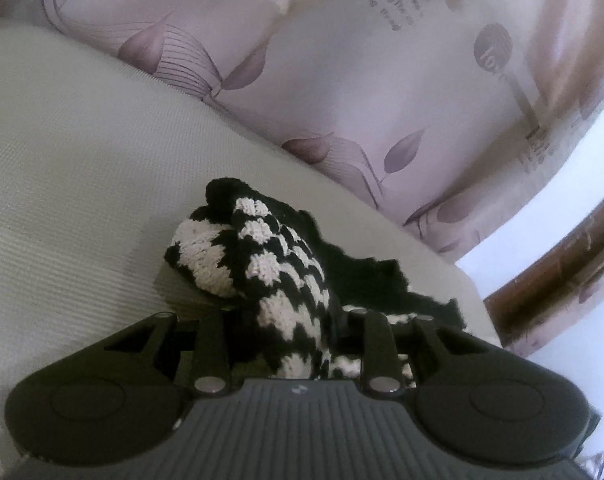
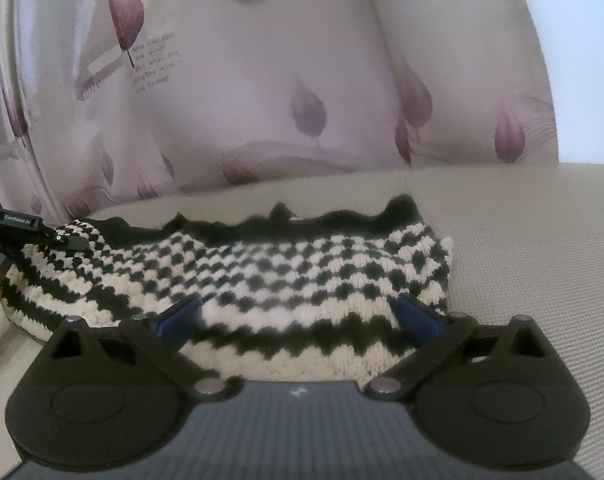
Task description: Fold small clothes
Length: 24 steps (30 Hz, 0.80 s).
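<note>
Up close in the left wrist view, the left gripper pinched a bunched edge of the black-and-white knitted garment, which rose toward 12 o'clock over the beige cushion.

From the right wrist view, the right gripper sat wide open around the flat garment's near edge, holding nothing. At 9 o'clock the left gripper lifted its corner. The thick wool might slip out and spoil the fold.

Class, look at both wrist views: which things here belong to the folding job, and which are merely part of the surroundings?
Part of the job:
knitted garment, black and white
left tongs, pinching a bunched edge of it
right tongs, open over its near edge

Just surroundings:
cushion under the garment
leaf-print curtain behind
</note>
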Available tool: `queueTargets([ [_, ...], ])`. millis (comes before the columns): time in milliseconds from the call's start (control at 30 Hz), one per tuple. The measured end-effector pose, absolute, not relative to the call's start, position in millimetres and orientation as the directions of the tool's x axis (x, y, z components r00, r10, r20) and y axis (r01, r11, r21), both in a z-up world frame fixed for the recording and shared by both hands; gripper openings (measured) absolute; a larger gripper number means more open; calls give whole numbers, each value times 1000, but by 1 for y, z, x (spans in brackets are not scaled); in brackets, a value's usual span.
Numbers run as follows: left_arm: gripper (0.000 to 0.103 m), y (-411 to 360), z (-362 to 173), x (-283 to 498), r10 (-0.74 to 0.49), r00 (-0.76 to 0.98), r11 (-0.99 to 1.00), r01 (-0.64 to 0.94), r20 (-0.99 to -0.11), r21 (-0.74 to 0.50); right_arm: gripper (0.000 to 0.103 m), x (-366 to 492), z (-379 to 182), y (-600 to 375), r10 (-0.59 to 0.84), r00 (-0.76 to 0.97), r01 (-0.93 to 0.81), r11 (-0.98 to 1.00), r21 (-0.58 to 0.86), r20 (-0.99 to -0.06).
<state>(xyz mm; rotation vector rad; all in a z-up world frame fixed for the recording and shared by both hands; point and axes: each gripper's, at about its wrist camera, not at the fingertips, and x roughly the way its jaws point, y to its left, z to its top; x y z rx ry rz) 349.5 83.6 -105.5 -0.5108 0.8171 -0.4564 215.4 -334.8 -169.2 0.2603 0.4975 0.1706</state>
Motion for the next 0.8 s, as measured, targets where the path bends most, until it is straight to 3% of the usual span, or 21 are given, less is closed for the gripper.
queueTargets([
  [433,24,-31,-61,326,-659,559,673,140,-503,-726,103,192,-164,-343,339,889,-216,903,372,-307],
  [700,22,-113,-96,324,-716,483,639,162,-504,-752,103,191,-164,-346,385,877,-250,876,413,-288],
  [767,33,-119,-104,324,-743,472,611,191,-474,-768,103,192,-164,-347,409,867,-266,864,428,-286],
  [800,32,-120,-107,326,-780,450,565,209,-435,-798,103,193,-164,-349,431,856,-279,850,446,-286],
])
